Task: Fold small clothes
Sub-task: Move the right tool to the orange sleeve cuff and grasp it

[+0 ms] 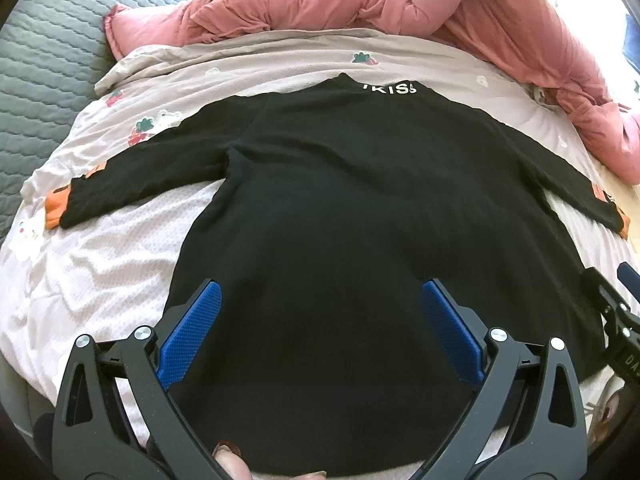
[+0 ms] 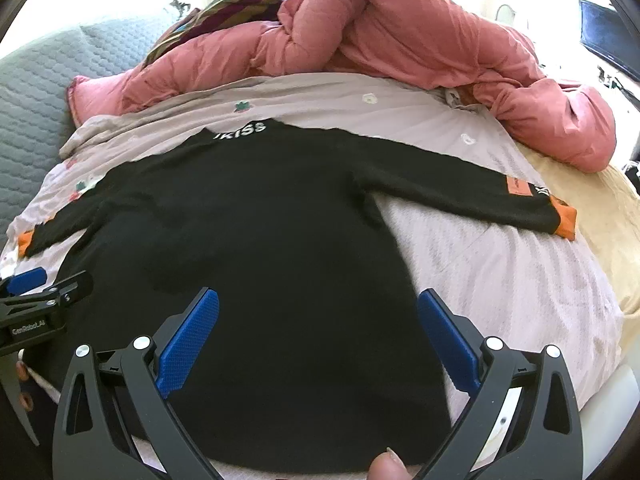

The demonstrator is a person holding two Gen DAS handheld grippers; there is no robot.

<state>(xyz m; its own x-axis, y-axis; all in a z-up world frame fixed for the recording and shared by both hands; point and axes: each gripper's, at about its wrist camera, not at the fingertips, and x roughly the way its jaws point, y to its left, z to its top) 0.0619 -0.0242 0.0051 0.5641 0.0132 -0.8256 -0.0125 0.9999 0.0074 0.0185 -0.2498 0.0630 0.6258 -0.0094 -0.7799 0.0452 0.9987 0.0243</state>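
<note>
A black long-sleeved top (image 1: pixel 340 208) with orange cuffs and white "KISS" lettering at the collar lies flat on a pale bedsheet (image 1: pixel 112 248), sleeves spread to both sides. It also shows in the right wrist view (image 2: pixel 256 232). My left gripper (image 1: pixel 320 296) is open and empty above the hem's left part. My right gripper (image 2: pixel 318 304) is open and empty above the hem's right part. The left gripper (image 2: pixel 28 280) shows at the left edge of the right wrist view. Part of the right gripper's body (image 1: pixel 618 320) shows at the right edge of the left wrist view.
A bunched pink quilt (image 1: pixel 360 4) lies along the far side of the bed and down its right side (image 2: pixel 400 36). A grey quilted cover (image 1: pixel 36 64) is at the left. A striped cloth (image 2: pixel 240 4) lies behind the quilt. A cream sheet (image 2: pixel 592 208) is at the right.
</note>
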